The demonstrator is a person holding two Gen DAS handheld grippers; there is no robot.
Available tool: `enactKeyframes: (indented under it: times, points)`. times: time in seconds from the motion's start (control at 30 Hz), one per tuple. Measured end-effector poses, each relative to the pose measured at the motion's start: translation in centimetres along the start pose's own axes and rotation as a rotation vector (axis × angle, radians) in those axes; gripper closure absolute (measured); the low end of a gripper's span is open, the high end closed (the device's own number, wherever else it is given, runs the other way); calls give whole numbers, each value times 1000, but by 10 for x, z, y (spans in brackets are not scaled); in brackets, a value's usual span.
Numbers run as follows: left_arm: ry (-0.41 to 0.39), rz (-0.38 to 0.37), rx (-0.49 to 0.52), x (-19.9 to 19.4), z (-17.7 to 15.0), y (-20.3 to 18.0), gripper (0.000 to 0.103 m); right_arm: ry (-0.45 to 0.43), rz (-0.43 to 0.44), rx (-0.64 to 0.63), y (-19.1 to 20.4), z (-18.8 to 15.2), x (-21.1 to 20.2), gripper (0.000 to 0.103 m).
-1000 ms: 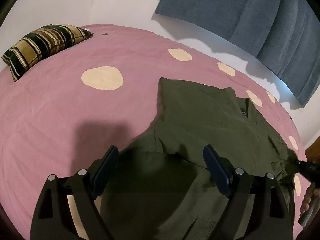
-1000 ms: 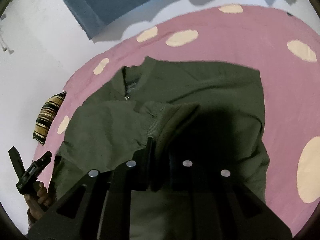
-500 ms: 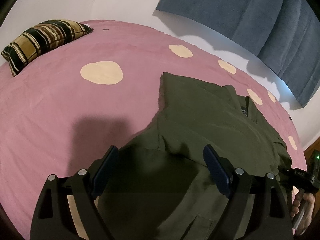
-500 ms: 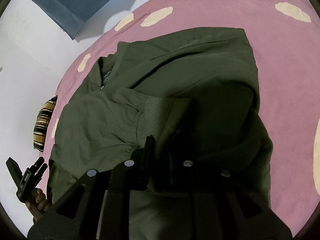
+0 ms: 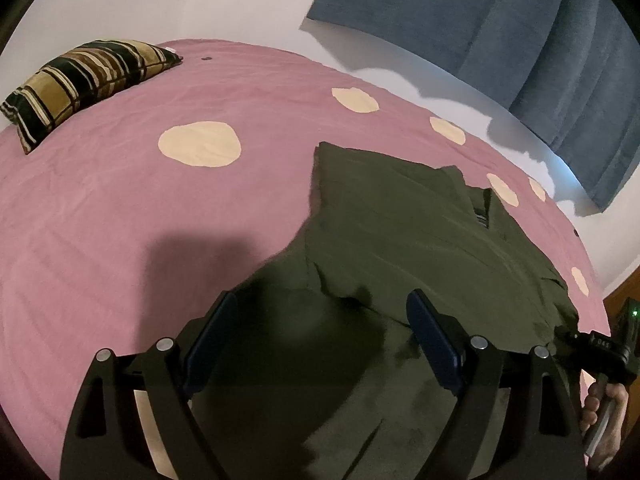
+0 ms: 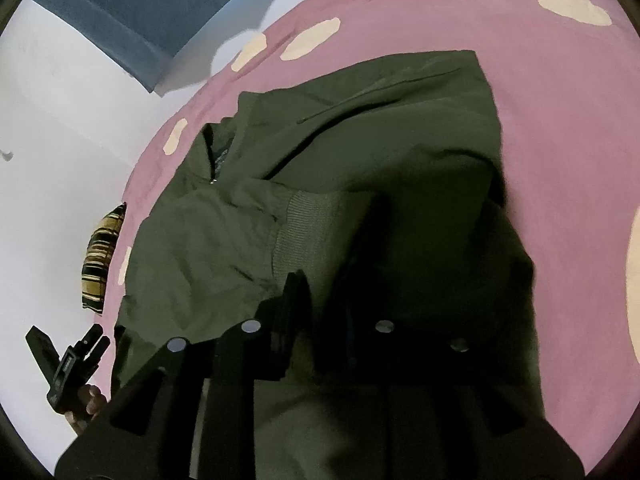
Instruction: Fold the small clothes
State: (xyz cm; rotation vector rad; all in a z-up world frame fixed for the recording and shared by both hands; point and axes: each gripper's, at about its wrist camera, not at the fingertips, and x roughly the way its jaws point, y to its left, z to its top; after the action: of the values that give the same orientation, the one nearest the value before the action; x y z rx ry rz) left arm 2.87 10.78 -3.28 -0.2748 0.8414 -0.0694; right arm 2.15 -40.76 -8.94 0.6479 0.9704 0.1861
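Note:
An olive green jacket (image 5: 400, 232) lies spread on the pink bedsheet (image 5: 140, 220), collar and zip towards the far side. One sleeve is folded across its front, and the ribbed cuff (image 6: 316, 220) rests on the jacket body (image 6: 380, 120). My right gripper (image 6: 322, 280) is low over that cuff. Its jaws are opening, with the cuff's end still between them in deep shadow. My left gripper (image 5: 322, 296) hangs wide open just above the jacket's near left part, holding nothing. Each gripper also shows at the edge of the other's view, with a hand on it.
A striped black and gold pillow (image 5: 88, 76) lies at the far left corner of the bed. The sheet (image 6: 560, 100) has cream dots. A blue curtain (image 5: 500, 28) hangs on the white wall behind. Bare sheet stretches left of the jacket.
My right gripper sank towards the jacket with the sleeve cuff, laying it across the front, and its jaws have spread a little. My left gripper stayed where it was, open.

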Motion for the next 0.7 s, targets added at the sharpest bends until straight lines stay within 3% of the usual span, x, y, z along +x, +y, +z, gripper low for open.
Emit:
enactKeyframes:
  times: [0.1, 0.47, 0.7]
  points:
    - [4, -7, 8, -4, -1, -1, 18, -15, 6, 2, -2, -5, -13, 79]
    - [5, -37, 71, -27, -10, 7, 18, -75, -8, -10, -21, -41, -87, 52]
    - [84, -160, 107, -42, -31, 41, 18, -27, -11, 0, -43, -84, -115, 47]
